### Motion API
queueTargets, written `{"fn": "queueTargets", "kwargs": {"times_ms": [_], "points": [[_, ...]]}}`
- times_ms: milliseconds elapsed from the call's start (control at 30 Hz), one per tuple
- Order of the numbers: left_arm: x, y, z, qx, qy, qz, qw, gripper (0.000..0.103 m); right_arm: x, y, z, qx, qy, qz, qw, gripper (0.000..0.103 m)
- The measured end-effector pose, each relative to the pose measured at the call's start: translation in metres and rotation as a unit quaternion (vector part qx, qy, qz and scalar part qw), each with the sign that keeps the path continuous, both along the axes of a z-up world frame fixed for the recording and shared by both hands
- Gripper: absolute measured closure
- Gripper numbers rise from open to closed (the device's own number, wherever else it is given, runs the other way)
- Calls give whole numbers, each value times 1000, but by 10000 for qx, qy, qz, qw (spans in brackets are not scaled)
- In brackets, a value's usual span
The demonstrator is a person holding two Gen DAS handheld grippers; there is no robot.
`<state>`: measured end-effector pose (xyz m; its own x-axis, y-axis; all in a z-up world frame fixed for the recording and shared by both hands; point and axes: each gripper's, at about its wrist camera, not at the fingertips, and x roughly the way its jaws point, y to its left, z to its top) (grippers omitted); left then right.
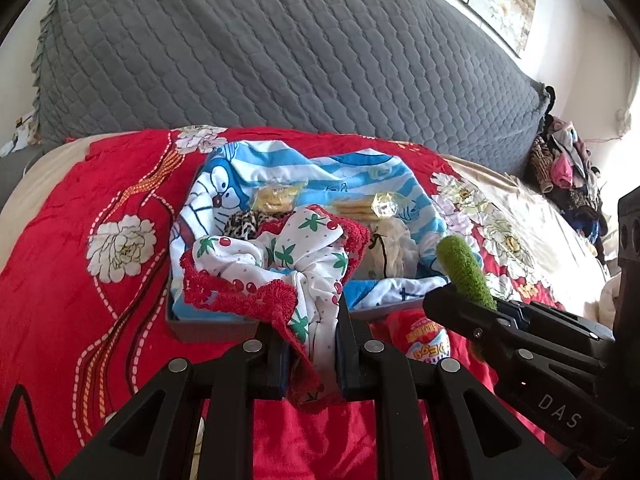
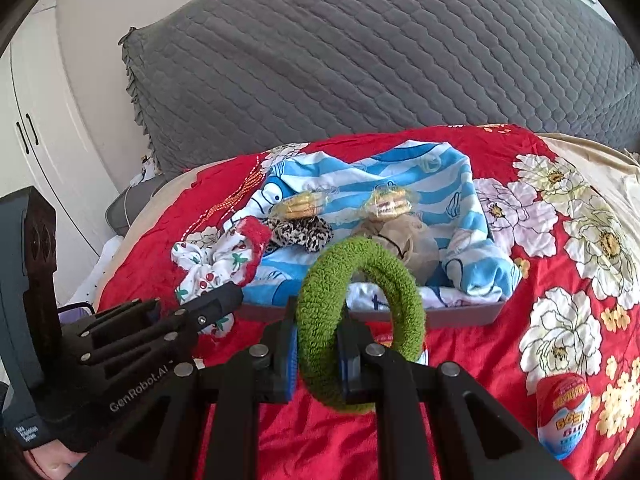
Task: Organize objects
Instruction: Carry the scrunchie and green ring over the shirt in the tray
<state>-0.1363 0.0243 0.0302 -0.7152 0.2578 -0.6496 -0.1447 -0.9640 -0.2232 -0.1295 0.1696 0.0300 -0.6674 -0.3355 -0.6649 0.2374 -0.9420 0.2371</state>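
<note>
- The left claw [image 1: 310, 344] is clamped on one white cloth printed with red cherries and green leaves and edged in red lace [image 1: 280, 264]; the cloth hangs between its pads and spills forward into the near left corner of the tray.
- The right claw [image 2: 316, 356] is pinched shut on one fuzzy green ring-shaped hair tie [image 2: 360, 320], held upright just in front of the tray's near wall.
- On the claw bodies two bits of writing are legible: "DAS" in the left wrist view and "GenRobot.AI" in the right wrist view.
- Two egg-shaped red, white and blue plastic-wrapped toys lie on the bedspread: one [image 1: 424, 340] just before the tray, one [image 2: 564, 416] well to the right. Their print is too blurred to read.
- One grey rectangular tray [image 2: 460, 314] sits on the red satin bedspread with white embroidered flowers [image 1: 80, 240]. It is lined with a crumpled blue-and-white striped cartoon cloth [image 2: 400, 176].
- Inside the tray lie one leopard-print scrunchie [image 2: 304, 236], one beige scrunchie [image 2: 416, 240] and, further back, two clear packets of yellow biscuits [image 2: 300, 206] [image 2: 390, 202].
- Behind stands a grey quilted headboard cover [image 1: 280, 48]; a pile of clothes [image 1: 568, 172] lies at the far right.
</note>
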Motion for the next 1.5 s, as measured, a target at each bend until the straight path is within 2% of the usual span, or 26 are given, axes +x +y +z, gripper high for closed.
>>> {"fn": "queueTargets", "kwargs": {"times_ms": [1500], "points": [[-71,13,-14,-158,7,-82,9998,86,-81,0,1,-44,149,23,9999,88]]}}
